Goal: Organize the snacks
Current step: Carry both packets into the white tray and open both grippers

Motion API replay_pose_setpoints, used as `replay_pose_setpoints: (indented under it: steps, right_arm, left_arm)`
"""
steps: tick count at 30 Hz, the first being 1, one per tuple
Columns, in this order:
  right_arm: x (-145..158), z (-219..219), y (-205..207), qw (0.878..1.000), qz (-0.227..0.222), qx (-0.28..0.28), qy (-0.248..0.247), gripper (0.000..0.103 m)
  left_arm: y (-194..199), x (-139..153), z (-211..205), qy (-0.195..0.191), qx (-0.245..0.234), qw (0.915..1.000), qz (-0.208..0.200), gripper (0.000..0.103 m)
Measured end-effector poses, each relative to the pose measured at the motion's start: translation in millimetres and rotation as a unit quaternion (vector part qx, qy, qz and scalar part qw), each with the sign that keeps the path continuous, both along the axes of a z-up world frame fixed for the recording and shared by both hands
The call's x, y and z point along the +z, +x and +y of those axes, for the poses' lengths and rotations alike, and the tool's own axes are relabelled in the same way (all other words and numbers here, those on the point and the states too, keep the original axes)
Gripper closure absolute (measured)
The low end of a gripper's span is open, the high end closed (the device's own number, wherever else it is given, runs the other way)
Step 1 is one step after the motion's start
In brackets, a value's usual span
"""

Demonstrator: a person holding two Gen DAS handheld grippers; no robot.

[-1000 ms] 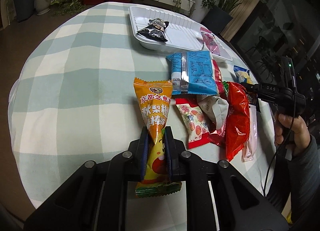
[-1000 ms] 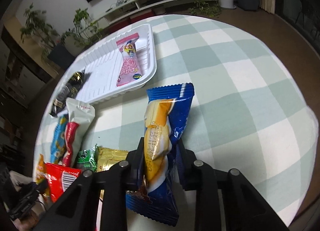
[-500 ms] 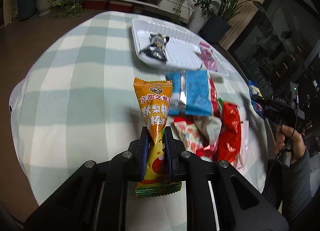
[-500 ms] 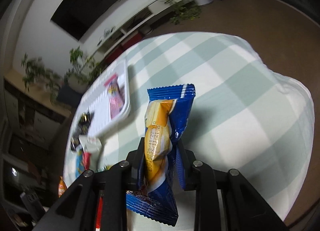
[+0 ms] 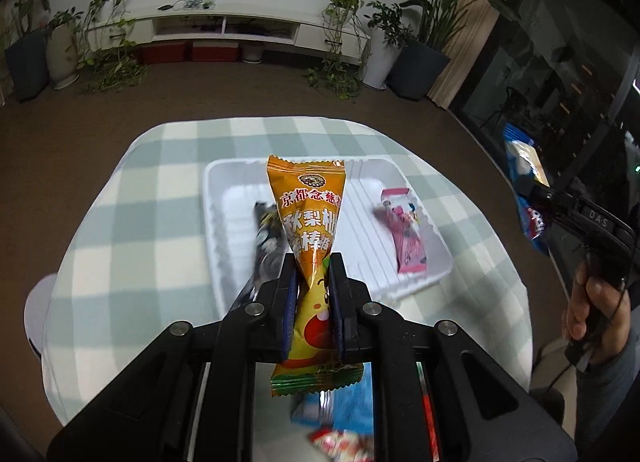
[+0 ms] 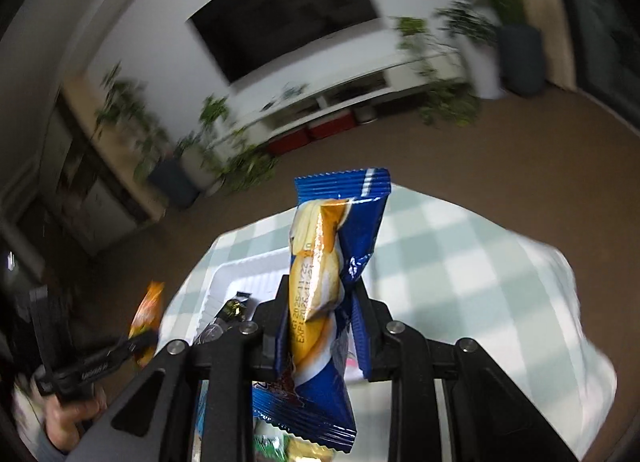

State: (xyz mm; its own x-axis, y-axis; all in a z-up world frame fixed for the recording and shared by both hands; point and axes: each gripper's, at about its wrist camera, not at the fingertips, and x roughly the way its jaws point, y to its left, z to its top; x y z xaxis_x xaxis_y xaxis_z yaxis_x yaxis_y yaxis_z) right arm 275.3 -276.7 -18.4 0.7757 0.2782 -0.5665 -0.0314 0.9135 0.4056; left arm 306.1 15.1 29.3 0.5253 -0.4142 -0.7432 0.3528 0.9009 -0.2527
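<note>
Left tongs (image 5: pixel 313 276): clenched on the orange snack packet (image 5: pixel 308 222).
Right tongs (image 6: pixel 320 304): clenched on the blue snack packet (image 6: pixel 340 246).
White tray (image 5: pixel 368 222): on the worktop (image 5: pixel 132 222), holding a pink packet (image 5: pixel 402 236).

orange snack bag (image 5: pixel 306 222) (red lettering) | blue-yellow wrapper (image 6: pixel 340 262) | white tray (image 5: pixel 216 222) | green-white checked tablecloth (image 5: pixel 160 182)

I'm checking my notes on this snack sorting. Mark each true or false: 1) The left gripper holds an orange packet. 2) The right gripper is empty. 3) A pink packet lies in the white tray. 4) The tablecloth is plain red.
1) True: the left gripper is shut on the orange packet.
2) False: the right gripper is shut on a blue packet.
3) True: the pink packet lies in the tray.
4) False: the tablecloth is green-and-white check.
</note>
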Motion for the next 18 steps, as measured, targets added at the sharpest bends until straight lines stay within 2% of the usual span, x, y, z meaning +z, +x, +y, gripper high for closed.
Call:
replay_pose_setpoints:
  steps: [4, 8, 18]
  right_arm:
    - [-21, 39, 51, 0.998, 0.043, 0.047, -0.029, 0.075]
    - [-48, 61, 80, 0.993, 0.072, 0.071, -0.061, 0.075]
    - [-88, 85, 113, 0.986, 0.095, 0.101, -0.095, 0.075]
  left_arm:
    - [33, -19, -44, 0.026, -0.021, 0.9993, 0.015, 0.09]
    - [56, -43, -65, 0.052, -0.023, 0.9978, 0.033, 0.09]
    - [76, -98, -70, 0.079, -0.021, 0.9952, 0.055, 0.09]
